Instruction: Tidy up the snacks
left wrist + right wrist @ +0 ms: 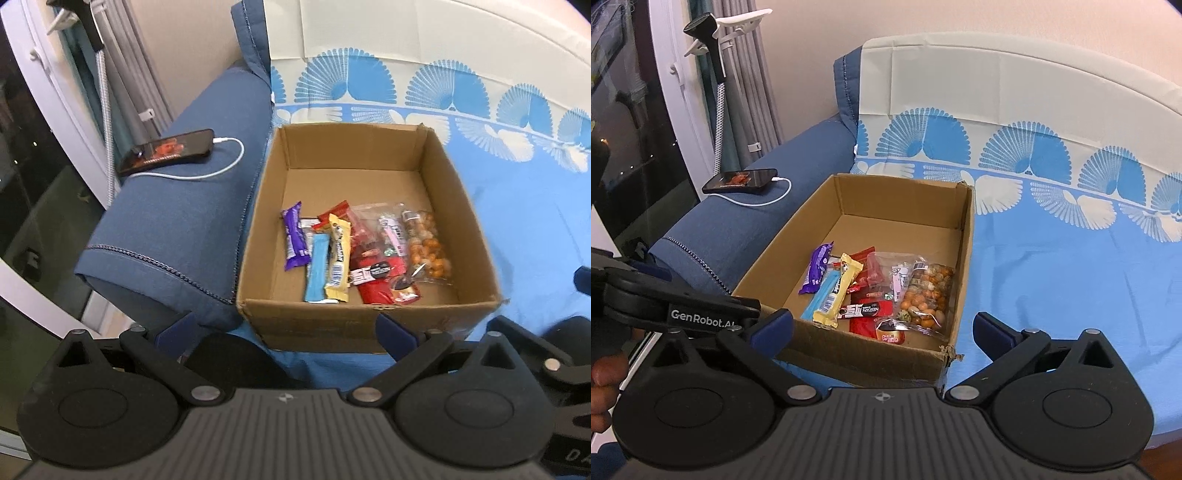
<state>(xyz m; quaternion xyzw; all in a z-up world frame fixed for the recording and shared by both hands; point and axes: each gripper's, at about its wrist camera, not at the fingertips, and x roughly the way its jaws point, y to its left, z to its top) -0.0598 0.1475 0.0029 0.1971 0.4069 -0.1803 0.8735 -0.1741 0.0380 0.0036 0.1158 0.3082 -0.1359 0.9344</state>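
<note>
Brown cardboard box [255, 236] sits just ahead of both our grippers, the snacks [354, 254] lying inside, long ways pointing away. Left gripper [284, 328] and right gripper [882, 328] jaws gape wide, holding nothing.

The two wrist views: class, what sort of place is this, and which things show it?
Most likely a living room at home: a blue sofa armrest with a phone charging on it, grey curtains by a dark window, and a cardboard box of snacks on the seat.
</note>
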